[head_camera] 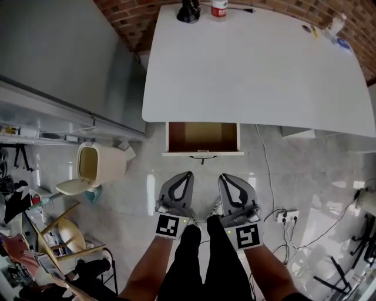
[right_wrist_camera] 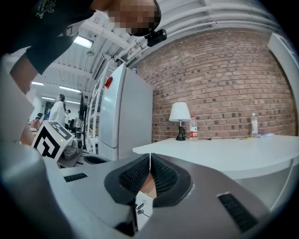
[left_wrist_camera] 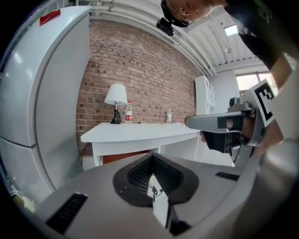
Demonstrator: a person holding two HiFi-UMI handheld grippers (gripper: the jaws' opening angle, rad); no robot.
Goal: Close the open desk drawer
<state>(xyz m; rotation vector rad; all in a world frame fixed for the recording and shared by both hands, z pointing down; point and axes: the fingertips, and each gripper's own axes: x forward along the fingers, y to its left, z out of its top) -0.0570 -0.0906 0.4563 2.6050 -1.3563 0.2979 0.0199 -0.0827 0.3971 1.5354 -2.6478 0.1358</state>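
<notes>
Centrally: drawer (head_camera: 202,137), one, open. It is pulled out from under the near edge of the white desk (head_camera: 252,64), with its brown interior showing. The white front panel faces the person and has a dark handle (head_camera: 202,157) at its middle.

Left gripper (head_camera: 188,174): grey, two-jaw, jaws closed tip to tip, nothing between them. Held above the floor near the drawer front and apart from it, pointing toward its left half. Marker cube (head_camera: 167,226) at its rear.

Right gripper (head_camera: 224,176): same make, jaws likewise pressed together and empty. Just beside the left one, pointing toward the drawer's right half, not touching it.

Desk top: lamp (head_camera: 188,10) with a black base and bottle (head_camera: 219,8) with a red label, side by side at the far edge. Small items at the far right corner, too small to tell.

Surroundings:
- brick wall (head_camera: 126,17) behind the desk
- tall pale refrigerator (head_camera: 64,59) to the desk's left
- cream bin (head_camera: 98,163), lid hanging open, on the floor left of the drawer
- power strip (head_camera: 287,216) with cables on the pale floor (head_camera: 135,194) to the right
- wooden chair (head_camera: 61,232) among clutter at lower left
</notes>
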